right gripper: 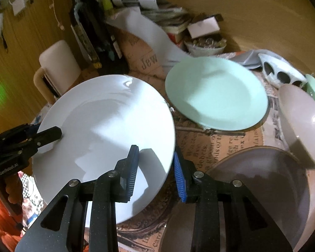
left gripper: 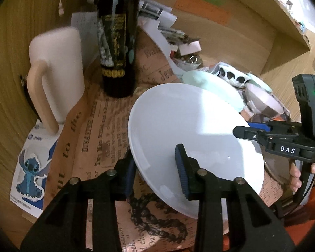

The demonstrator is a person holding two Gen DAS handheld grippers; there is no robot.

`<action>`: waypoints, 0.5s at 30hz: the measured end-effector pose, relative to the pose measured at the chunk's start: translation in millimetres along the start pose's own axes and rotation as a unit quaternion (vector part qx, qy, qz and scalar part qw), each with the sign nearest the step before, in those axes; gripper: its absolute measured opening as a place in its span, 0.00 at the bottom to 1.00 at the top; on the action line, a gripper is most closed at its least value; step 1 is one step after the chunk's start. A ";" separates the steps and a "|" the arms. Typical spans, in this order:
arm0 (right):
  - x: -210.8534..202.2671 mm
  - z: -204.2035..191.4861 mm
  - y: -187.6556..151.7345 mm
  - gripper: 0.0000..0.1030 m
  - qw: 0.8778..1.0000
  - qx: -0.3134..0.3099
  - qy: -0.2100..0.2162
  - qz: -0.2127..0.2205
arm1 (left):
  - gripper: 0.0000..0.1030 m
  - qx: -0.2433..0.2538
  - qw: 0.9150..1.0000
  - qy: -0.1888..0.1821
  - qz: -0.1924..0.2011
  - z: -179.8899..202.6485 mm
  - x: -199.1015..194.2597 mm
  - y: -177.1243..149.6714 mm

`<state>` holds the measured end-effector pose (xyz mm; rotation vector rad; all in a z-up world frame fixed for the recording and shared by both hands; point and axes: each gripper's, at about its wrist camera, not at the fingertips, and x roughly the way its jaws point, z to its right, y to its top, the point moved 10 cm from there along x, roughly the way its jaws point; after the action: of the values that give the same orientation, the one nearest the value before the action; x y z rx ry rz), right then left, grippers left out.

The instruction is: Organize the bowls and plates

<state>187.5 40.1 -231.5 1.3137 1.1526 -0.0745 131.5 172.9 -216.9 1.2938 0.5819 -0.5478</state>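
left tongs [left gripper: 157, 168]: i pinch the near rim of the white plate [left gripper: 189, 130].
right tongs [right gripper: 155, 172]: i pinch its opposite rim.
plate: between both tongs, tilted, off the mat.
step: carrying it.
next: probably onto the green plate [right gripper: 216, 94] ahead of my right tongs; keep both grips even.

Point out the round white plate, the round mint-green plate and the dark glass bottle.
round white plate [right gripper: 107, 126], right wrist view, centre of its face.
round mint-green plate [right gripper: 216, 94], right wrist view, centre of its face.
dark glass bottle [left gripper: 116, 48], left wrist view, on its label.
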 end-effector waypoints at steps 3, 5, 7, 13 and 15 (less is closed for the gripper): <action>-10.4 4.2 5.2 0.29 1.000 0.006 -0.002 0.018 | 0.35 0.007 1.000 -0.004 0.008 7.6 -3.6 4.8; -18.5 9.0 8.9 0.29 0.999 0.013 0.000 0.031 | 0.35 0.009 1.000 -0.008 0.011 13.4 -4.9 6.5; -24.4 13.0 11.0 0.29 0.999 0.017 -0.001 0.039 | 0.34 0.010 1.000 -0.011 0.013 19.3 -5.5 9.0; -42.0 25.9 12.1 0.29 0.998 0.023 -0.008 0.059 | 0.34 0.016 0.999 -0.024 0.023 38.1 -7.6 18.2; -48.1 31.8 11.2 0.29 0.997 0.026 -0.010 0.065 | 0.34 0.020 0.999 -0.027 0.026 45.4 -9.0 20.5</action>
<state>190.5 -6.7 -196.1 1.4290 1.0510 -0.0230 142.7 132.6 -188.1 1.3252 0.4927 -0.5522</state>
